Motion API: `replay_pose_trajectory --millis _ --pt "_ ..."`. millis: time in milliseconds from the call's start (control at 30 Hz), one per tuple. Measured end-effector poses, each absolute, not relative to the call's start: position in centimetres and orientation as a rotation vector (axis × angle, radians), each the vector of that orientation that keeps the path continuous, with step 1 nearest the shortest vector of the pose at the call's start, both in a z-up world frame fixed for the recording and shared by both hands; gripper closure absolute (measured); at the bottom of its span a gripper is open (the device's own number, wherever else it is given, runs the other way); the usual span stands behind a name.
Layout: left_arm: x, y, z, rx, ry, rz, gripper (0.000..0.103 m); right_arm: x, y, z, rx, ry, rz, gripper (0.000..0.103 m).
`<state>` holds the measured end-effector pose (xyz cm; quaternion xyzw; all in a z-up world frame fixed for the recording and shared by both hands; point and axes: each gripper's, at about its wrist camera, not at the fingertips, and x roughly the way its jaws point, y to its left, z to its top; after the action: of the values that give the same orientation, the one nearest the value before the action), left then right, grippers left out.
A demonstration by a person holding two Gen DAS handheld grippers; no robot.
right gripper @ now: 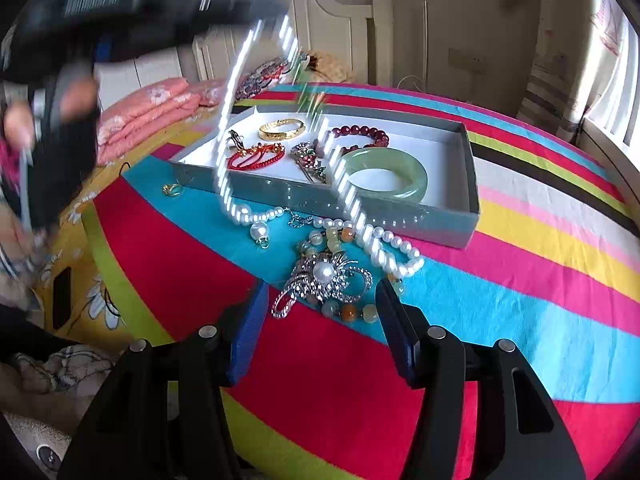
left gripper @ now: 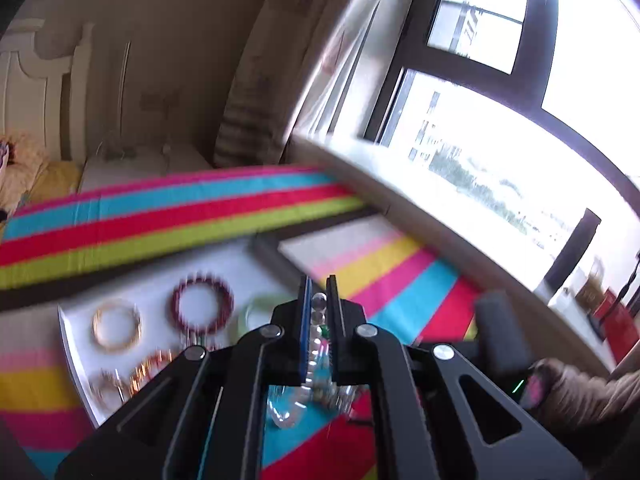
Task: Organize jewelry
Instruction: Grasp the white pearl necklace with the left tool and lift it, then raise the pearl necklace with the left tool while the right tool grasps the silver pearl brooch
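No legible text, label or number anywhere.

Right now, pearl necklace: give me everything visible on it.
The pearl necklace is a long strand of round, glossy white beads. Its upper part is pinched in the shut left gripper and lifted, with two motion-blurred lengths rising in front of the grey tray. The lower loops lie on the striped cloth just before the tray, against the bead bracelet and beside the silver brooch. Any clasp is too small to make out.

Striped cloth cover (right gripper: 500, 280) banded in red, turquoise, pink, yellow, lime, grey shallow cardboard tray (right gripper: 400, 216) lined white, pale green jade bangle (right gripper: 386, 178), gold metal bangle (right gripper: 282, 129), dark red bead bracelet (right gripper: 360, 136), white pearl necklace (right gripper: 384, 240)
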<state>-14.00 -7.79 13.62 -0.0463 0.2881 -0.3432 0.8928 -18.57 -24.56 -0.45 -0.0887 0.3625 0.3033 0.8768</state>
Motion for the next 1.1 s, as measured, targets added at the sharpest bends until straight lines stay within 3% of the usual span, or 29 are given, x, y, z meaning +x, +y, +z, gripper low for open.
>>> replay_pose_trajectory --millis 167,367,400,567,633,1100 --pt "-13.0 -8.3 19.6 -0.127 0.514 -0.744 0.096 -18.3 -22.9 -0.5 -0.246 0.772 0.644 0.022" --pt "-13.3 -8.1 26.5 -0.141 0.408 -0.752 0.096 -17.7 -21.6 -1.6 -0.307 0.784 0.639 0.021" --pt "-13.3 -7.9 27.3 -0.145 0.396 -0.752 0.096 -17.6 -21.8 -1.6 -0.287 0.783 0.649 0.022" --pt "-14.0 -6.1 31.1 -0.166 0.325 -0.727 0.096 -17.5 -23.1 -1.1 -0.259 0.758 0.641 0.052" --pt "-14.5 -5.3 31.6 -0.177 0.311 -0.721 0.096 -17.5 -23.8 -0.8 -0.237 0.744 0.631 0.056" --pt "-14.8 -1.2 31.6 -0.177 0.309 -0.647 0.096 -17.7 -24.6 1.5 -0.191 0.678 0.630 0.058"
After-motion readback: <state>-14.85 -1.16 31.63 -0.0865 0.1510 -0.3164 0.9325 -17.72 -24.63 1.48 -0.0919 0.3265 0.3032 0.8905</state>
